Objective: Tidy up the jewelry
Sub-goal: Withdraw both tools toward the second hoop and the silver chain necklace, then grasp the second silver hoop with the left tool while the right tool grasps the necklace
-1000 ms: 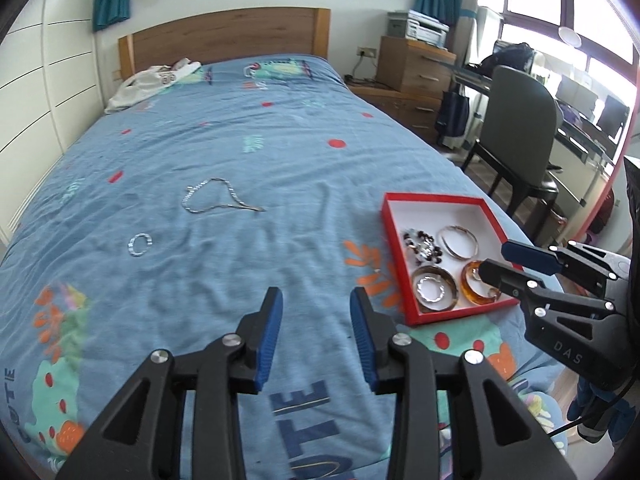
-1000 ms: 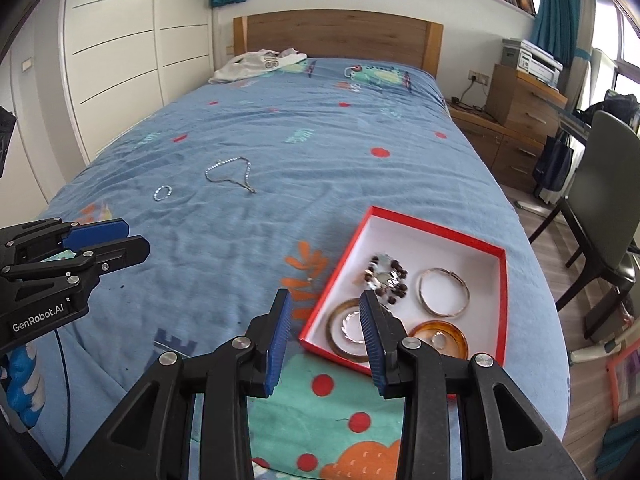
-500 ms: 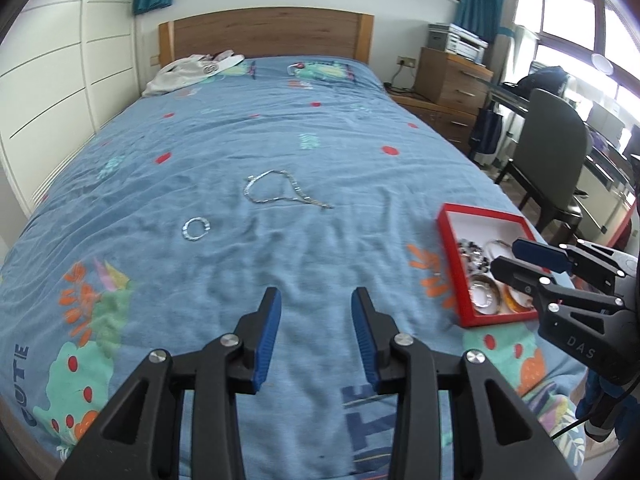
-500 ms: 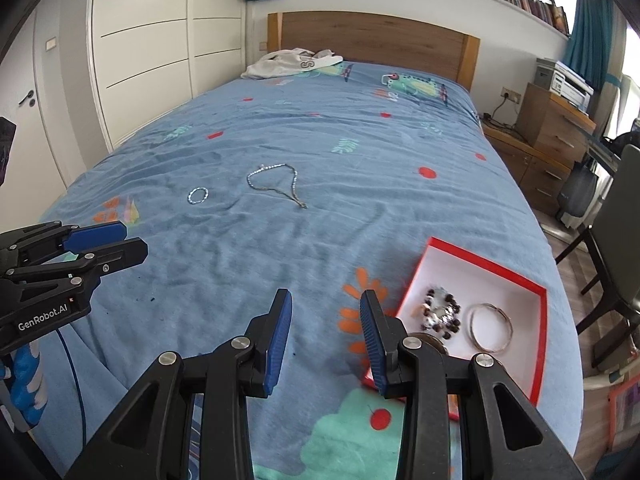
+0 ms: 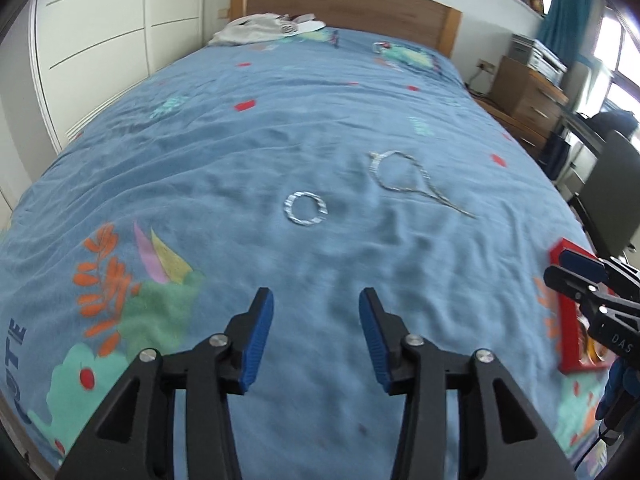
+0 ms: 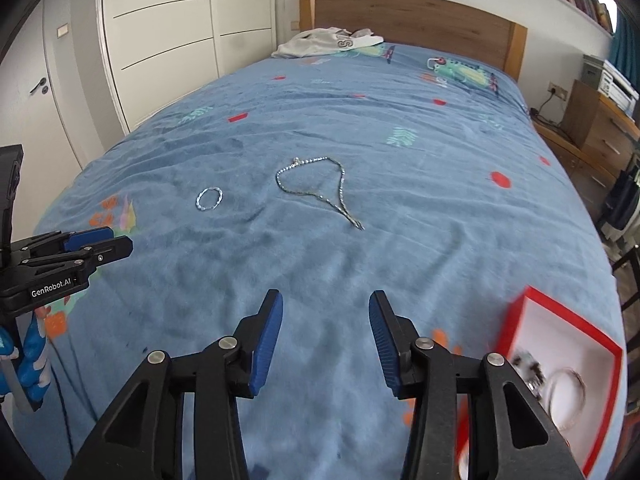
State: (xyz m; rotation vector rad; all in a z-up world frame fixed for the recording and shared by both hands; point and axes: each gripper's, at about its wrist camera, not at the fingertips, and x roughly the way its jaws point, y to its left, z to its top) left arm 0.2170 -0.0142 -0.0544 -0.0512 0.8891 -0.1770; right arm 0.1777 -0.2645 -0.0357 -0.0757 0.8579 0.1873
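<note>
Both views have swung leftward across the bed since half a second ago: the red tray has slid to the right edge of each view, partly cut off, while the silver bracelet and silver necklace now sit nearer centre. Left gripper hovers over the blue bedspread, fingers spread wide, nothing between them; the bracelet lies ahead of it, the necklace just beyond to the right. Right gripper likewise wide and empty, the necklace ahead of it. Tray holds a dark beaded piece and a thin bangle, both blurred. Writing: "GenRobot.AI" on the left gripper's body in the right view; "DAS" on the right gripper's body in the left view; "TE" printed on the bedspread.
</note>
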